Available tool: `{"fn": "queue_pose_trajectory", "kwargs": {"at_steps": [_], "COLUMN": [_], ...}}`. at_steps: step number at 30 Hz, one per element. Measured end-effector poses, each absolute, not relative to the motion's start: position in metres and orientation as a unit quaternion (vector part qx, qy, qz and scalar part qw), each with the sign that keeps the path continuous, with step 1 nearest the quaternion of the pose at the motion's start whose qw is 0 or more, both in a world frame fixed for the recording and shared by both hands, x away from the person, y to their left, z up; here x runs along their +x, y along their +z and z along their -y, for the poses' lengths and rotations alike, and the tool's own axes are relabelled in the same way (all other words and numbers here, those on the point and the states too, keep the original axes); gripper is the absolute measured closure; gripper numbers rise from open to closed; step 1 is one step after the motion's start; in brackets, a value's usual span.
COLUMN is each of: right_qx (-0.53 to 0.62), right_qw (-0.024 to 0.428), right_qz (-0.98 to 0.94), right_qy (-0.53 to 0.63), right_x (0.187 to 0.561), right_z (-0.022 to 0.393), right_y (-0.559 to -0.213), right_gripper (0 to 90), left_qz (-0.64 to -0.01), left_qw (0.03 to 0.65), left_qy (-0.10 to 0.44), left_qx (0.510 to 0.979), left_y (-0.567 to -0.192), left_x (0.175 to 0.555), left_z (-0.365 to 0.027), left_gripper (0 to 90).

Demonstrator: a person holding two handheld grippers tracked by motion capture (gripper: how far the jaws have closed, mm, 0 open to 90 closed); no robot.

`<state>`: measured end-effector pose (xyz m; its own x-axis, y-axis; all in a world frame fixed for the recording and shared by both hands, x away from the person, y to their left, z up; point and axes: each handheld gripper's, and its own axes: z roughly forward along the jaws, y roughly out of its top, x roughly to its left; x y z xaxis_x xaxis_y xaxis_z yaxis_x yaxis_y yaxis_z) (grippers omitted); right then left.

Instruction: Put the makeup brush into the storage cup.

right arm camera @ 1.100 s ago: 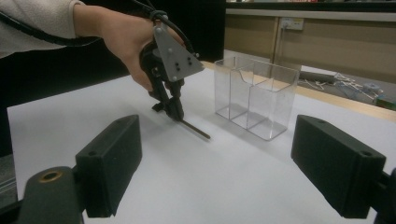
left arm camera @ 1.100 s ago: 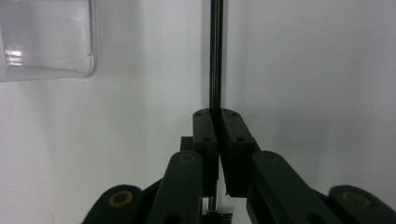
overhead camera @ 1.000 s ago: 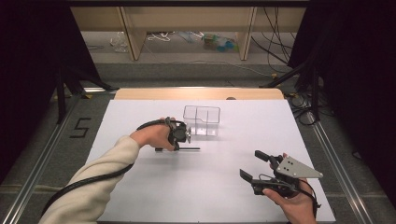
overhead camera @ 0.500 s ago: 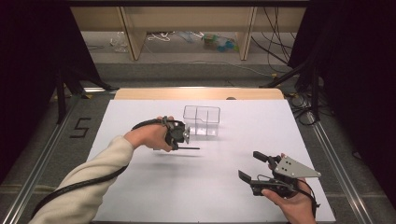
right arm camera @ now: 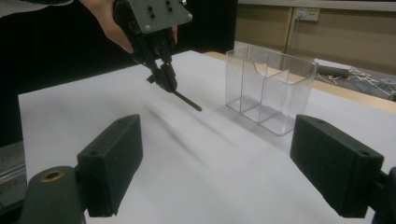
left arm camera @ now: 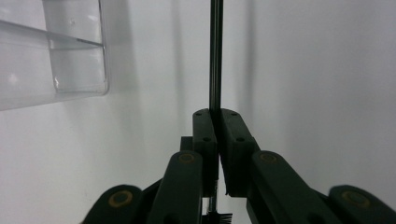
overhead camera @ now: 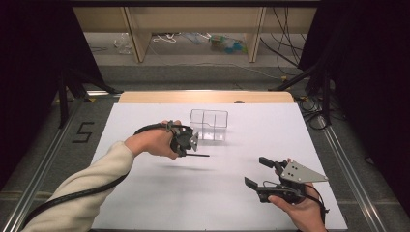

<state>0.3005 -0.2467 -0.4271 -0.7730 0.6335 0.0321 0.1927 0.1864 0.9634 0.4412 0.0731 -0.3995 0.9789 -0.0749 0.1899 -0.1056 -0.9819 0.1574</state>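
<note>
1. Table top (overhead camera: 145,203): white sheet, wooden edge strip (overhead camera: 205,96) along the far side.
2. Black curtains (overhead camera: 38,48) left and right, room dim around the lit table.
3. Grey floor (overhead camera: 193,72) beyond the table, loose cables (overhead camera: 285,29) trailing across it.
4. Wooden shelf legs (overhead camera: 138,34) at the back.
5. Metal rails (overhead camera: 343,164) flank the table; a "5" (overhead camera: 83,132) marked at left.

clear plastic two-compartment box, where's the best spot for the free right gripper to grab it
Probably the top edge of an outer side wall of the clear plastic two-compartment box, coming from above. It stands upright with its top open and its walls are thin and flat, so the open jaws of the right gripper could straddle one wall.
</note>
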Motion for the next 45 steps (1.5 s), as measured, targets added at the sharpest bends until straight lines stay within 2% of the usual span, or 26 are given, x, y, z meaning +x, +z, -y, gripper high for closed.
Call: {"fn": "queue_pose_trajectory", "kwargs": {"at_steps": [2, 7, 13, 18, 34, 45], "right_qx": [0.28, 0.271, 0.27, 0.264, 0.237, 0.222], "right_qw": [0.18, 0.193, 0.178, 0.189, 0.164, 0.161], "right_qz": [-0.745, -0.749, -0.758, -0.755, -0.774, -0.784], "right_qy": [0.579, 0.572, 0.566, 0.57, 0.563, 0.558], "right_x": [0.301, 0.304, 0.306, 0.311, 0.323, 0.329], "right_z": [0.245, 0.245, 0.239, 0.237, 0.216, 0.202], "right_y": [-0.428, -0.428, -0.429, -0.43, -0.432, -0.432], "right_gripper": [18.4, 18.7, 18.9, 19.5, 22.0, 28.3], "left_qz": [0.049, 0.061, 0.072, 0.082, 0.113, 0.139], "left_qw": [0.085, 0.091, 0.093, 0.094, 0.101, 0.104], "left_qy": [0.092, 0.091, 0.091, 0.092, 0.088, 0.086], "left_qx": [0.991, 0.99, 0.989, 0.988, 0.985, 0.981], "left_y": [-0.396, -0.386, -0.377, -0.372, -0.356, -0.347], "left_x": [0.438, 0.429, 0.421, 0.415, 0.396, 0.388], "left_z": [-0.072, -0.067, -0.063, -0.058, -0.035, -0.016], "left_gripper": [85.5, 85.5, 85.5, 85.5, 85.5, 85.5]}}
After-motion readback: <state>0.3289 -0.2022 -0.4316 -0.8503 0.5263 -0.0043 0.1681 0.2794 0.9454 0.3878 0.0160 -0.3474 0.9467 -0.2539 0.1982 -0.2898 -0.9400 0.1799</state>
